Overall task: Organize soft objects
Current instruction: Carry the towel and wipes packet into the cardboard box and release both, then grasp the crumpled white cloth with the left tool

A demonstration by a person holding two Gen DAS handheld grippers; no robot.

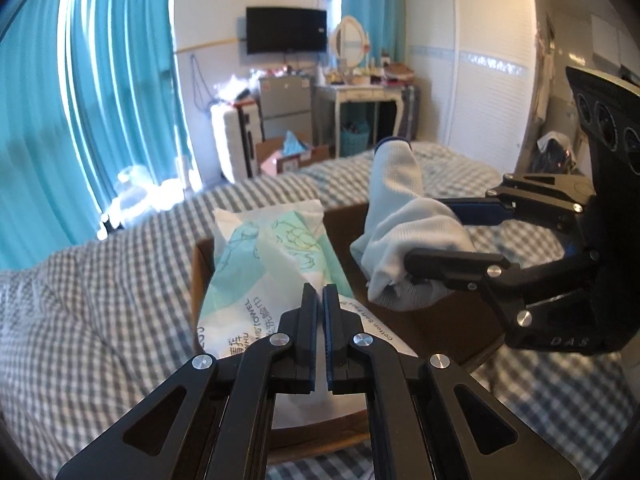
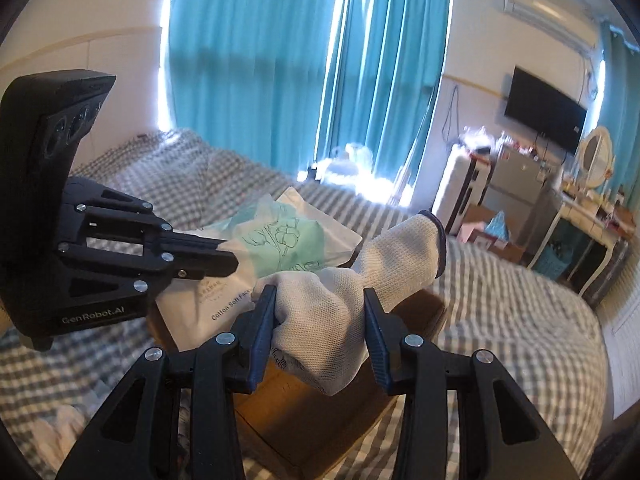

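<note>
My left gripper is shut on a white and mint pack of cotton face towels and holds it over an open brown cardboard box on the bed. The pack also shows in the right wrist view, with the left gripper clamped on its edge. My right gripper is shut on a white knit glove with a dark blue cuff, held above the same box. In the left wrist view the glove hangs between the right gripper's fingers.
The box rests on a bed with a grey checked cover. Teal curtains hang at the window. A TV, small fridge, dressing table and white wardrobe stand beyond the bed.
</note>
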